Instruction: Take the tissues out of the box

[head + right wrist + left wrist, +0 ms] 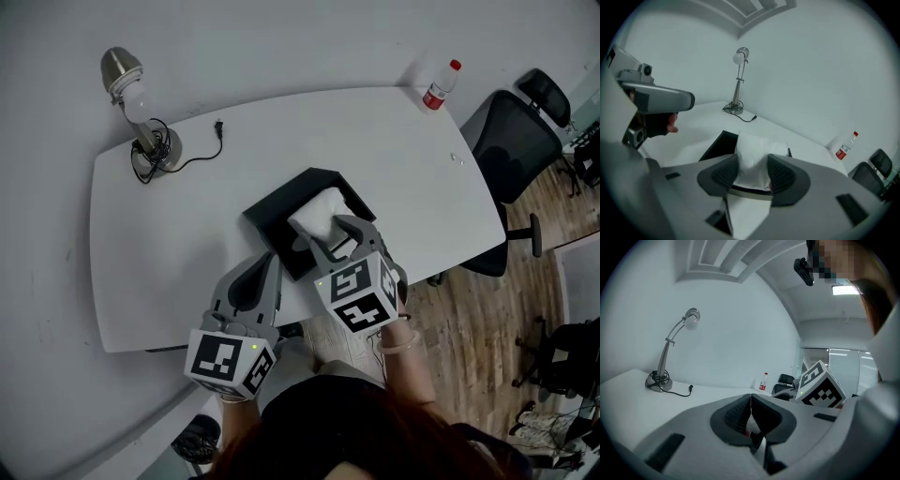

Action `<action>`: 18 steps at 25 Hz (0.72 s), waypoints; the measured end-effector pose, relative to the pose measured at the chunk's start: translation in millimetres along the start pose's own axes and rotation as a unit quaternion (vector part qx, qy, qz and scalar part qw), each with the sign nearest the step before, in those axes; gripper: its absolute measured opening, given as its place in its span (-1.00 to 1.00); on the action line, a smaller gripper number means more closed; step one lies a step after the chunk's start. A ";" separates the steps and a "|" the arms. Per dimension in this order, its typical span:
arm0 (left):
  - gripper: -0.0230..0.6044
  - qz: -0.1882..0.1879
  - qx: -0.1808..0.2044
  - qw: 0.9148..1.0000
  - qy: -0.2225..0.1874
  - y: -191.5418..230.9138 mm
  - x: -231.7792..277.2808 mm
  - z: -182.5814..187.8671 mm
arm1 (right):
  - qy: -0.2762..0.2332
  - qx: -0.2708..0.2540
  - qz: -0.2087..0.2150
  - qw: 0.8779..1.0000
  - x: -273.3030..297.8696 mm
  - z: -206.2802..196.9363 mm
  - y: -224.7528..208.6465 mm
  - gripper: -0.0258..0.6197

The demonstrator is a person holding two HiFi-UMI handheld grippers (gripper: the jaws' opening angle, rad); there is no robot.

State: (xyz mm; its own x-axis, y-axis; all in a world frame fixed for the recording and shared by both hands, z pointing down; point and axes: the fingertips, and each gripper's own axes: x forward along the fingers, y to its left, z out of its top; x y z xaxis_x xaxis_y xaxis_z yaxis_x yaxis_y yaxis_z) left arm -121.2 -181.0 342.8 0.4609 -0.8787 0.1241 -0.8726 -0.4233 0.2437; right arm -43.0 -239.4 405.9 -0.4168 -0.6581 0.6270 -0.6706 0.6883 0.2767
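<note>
- Well, head view: the right gripper (328,236) reaches the tissues (319,208) from the black box's (270,217) 5 o'clock.
- Left gripper view: the left gripper (750,401) has its jaws together, empty.
- Right gripper view: jaws clamp the tissues, partly out, I'd judge; clearing the box remains.

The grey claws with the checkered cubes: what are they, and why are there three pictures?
There is no robot here. A person holds a two-jaw gripper in each hand, and the patterned cubes are part of those tools. One picture comes from a camera on the person's head, looking steeply down. The other two come from cameras riding on each gripper, looking along its jaws. On the white table stand a desk lamp, a red-capped bottle and an open black box. The right gripper is closed on the white tissues sticking up from the box. The left gripper sits near the box's corner, its jaws together.
</note>
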 end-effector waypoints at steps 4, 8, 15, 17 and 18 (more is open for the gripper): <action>-0.86 0.000 0.010 1.000 -0.006 -15.2 -8.3 3.1 | -0.035 0.000 -0.011 0.999 -15.7 5.4 -3.2 -0.27; -0.86 0.001 0.019 1.000 -0.009 -26.1 -17.6 4.1 | -0.061 0.008 -0.014 0.998 -29.3 9.7 -4.6 -0.27; -0.86 0.016 0.038 0.999 -0.021 -40.4 -37.7 12.2 | -0.102 0.029 -0.018 0.994 -54.8 11.0 -0.3 -0.27; -0.86 0.017 0.043 0.999 -0.024 -46.8 -43.9 13.0 | -0.110 0.028 -0.022 0.993 -64.3 11.6 -0.5 -0.28; -0.86 0.017 0.046 0.999 -0.025 -50.3 -47.2 13.3 | -0.114 0.025 -0.025 0.993 -69.7 12.2 -0.7 -0.28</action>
State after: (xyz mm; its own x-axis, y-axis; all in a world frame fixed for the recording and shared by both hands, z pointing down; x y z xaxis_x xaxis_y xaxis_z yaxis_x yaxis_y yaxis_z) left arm -101.2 -121.2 312.0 0.4246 -0.9016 0.0824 -0.8996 -0.4098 0.1512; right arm -20.9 -197.8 353.2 -0.5054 -0.7475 0.4311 -0.7218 0.6400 0.2634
